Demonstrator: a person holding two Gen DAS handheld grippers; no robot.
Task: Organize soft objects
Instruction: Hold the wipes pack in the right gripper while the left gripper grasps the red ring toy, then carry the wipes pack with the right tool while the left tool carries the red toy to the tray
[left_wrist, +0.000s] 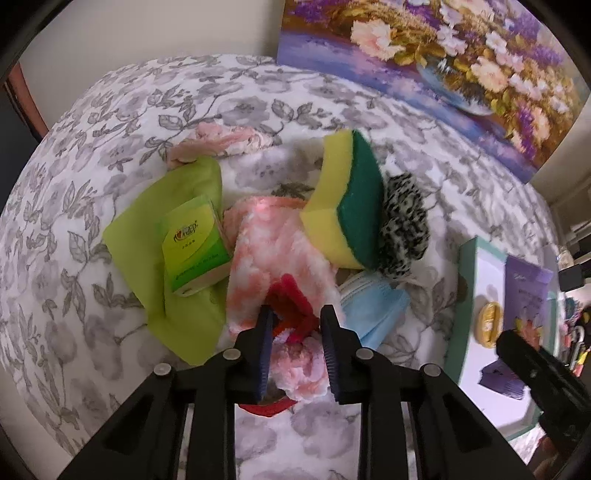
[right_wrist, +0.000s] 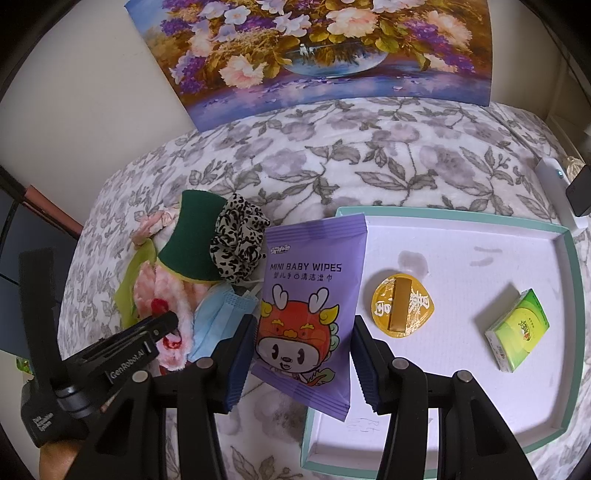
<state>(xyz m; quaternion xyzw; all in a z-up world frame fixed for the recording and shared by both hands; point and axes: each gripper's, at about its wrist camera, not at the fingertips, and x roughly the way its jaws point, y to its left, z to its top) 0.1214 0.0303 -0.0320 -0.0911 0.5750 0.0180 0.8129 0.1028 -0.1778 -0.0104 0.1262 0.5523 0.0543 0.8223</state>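
my left gripper (left_wrist: 295, 314) points steeply down over the pile of soft things on the grey floral bedspread (left_wrist: 92, 184). its jaws stand narrow, with the fluffy pink-and-white cloth (left_wrist: 280, 251) and its red trim (left_wrist: 291, 295) bunched between the blue pads (left_wrist: 265, 354); i cannot tell for sure whether the pads press on it. to the left of that cloth lies a lime green flat cloth (left_wrist: 177, 195) with a green tissue pack (left_wrist: 195, 247) resting on it. farther off, a yellow sponge with a dark green scouring face (left_wrist: 343, 199) stands tilted on its edge, touching a black-and-white spotted scrunchie (left_wrist: 404, 225) on its right. a light blue face mask (left_wrist: 373, 306) lies just right of the pink cloth, partly under the sponge.

my right gripper (right_wrist: 301, 354) hangs about half open over the purple baby wipes packet (right_wrist: 314, 295), which lies between the fingers; the pads are apart from its edges, so nothing is gripped. the packet rests across the left rim of the shallow white tray with a teal border (right_wrist: 565, 258). in the tray, to the right of the packet, sit a round gold foil-topped cup (right_wrist: 402, 306) and, farther right, a second green tissue pack (right_wrist: 517, 336). a flower painting (right_wrist: 314, 48) leans against the wall at the far side.
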